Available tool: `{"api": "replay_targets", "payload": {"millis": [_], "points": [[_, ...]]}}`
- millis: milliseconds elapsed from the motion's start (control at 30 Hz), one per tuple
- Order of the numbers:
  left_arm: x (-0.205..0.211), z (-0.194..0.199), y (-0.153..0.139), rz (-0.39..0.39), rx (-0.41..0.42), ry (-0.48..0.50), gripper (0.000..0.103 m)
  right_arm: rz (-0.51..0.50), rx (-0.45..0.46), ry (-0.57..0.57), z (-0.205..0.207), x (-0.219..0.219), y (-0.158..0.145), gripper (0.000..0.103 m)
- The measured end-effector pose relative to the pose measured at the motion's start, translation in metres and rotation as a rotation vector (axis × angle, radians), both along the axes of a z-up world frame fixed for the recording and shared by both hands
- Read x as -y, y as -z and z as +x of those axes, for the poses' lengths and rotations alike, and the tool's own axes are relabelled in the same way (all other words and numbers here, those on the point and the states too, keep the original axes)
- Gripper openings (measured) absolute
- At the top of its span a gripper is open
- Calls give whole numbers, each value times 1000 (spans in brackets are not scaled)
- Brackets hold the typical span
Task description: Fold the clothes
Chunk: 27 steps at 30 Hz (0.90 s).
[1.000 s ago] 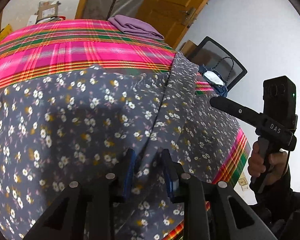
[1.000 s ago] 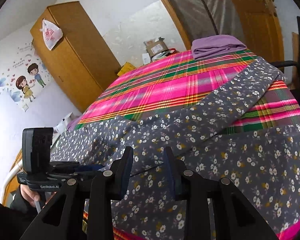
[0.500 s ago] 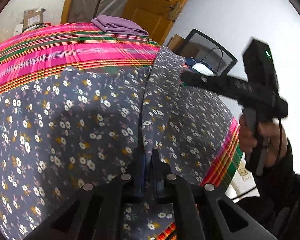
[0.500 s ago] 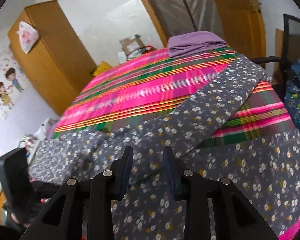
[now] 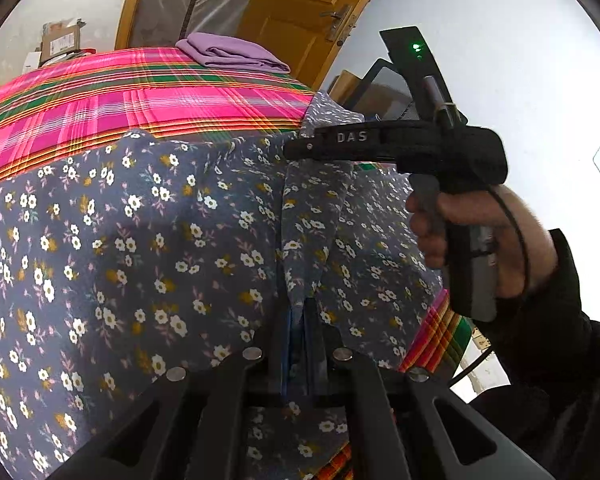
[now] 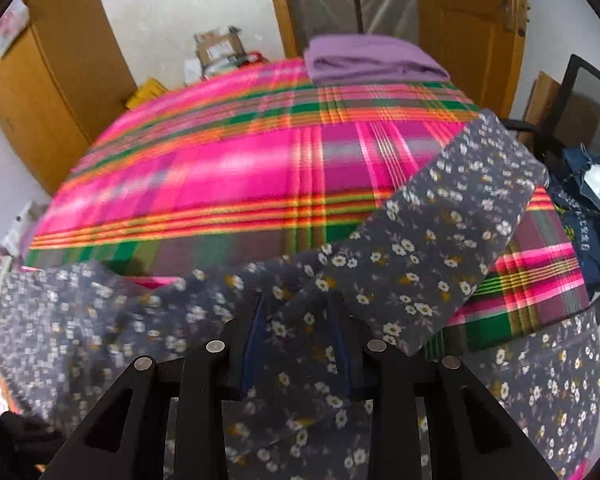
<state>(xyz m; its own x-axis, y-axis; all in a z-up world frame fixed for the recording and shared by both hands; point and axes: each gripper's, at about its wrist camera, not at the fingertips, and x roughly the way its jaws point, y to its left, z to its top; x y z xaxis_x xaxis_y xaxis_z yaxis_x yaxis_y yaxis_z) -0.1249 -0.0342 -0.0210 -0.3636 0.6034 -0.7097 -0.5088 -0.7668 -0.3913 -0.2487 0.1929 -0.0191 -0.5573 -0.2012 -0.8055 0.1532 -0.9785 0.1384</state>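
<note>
Grey flowered cloth, a garment [image 5: 148, 248], is spread over the plaid-covered bed [image 5: 120, 100], mostly unfolded. One fold of it is pinched by the closed fingers of the left gripper [image 5: 300, 320]; the right gripper [image 6: 296, 344] is held half open over a sleeve (nothing gripped). A purple piece [image 6: 372, 60] lies folded; the flowered one is barely begun.

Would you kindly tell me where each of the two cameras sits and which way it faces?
Left wrist: on the left tongs, shut on the floral garment, looking down across the bed; the right hand holding the right tongs shows.
Right wrist: on the right tongs, open over the garment's sleeve; no hand is clearly visible.
Shared: the garment, plaid blanket, folded purple cloth, wooden door.
</note>
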Motion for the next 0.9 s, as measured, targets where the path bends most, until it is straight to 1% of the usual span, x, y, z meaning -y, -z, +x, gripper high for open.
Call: {"api": "replay_targets", "payload": {"millis": [100,200,333,400,467,600,700,900], "points": [[-1,0,0,0,-4,6,6,37,-13,-11,0,4,1,31],[1,1,0,4,-4,8,6,59,-24,-7,0,1,1,13],[3,0,-2,8,-9,3,6,34,-22,-10,-2,-7,-1,4],[6,0,-5,12,-16,-3,6,16,-29,-12,1,-9,-3,3],[10,1,-11,22,-29,-9,6,-23,-48,-7,9,-13,-9,2],[17,5,-22,41,-58,-16,5,-114,-118,25,26,-35,-28,2],[19,8,-30,52,-76,-10,5,-189,-174,47,47,-55,-44,2],[17,27,-41,72,-110,42,5,-258,-247,102,102,-84,-66,2]]}}
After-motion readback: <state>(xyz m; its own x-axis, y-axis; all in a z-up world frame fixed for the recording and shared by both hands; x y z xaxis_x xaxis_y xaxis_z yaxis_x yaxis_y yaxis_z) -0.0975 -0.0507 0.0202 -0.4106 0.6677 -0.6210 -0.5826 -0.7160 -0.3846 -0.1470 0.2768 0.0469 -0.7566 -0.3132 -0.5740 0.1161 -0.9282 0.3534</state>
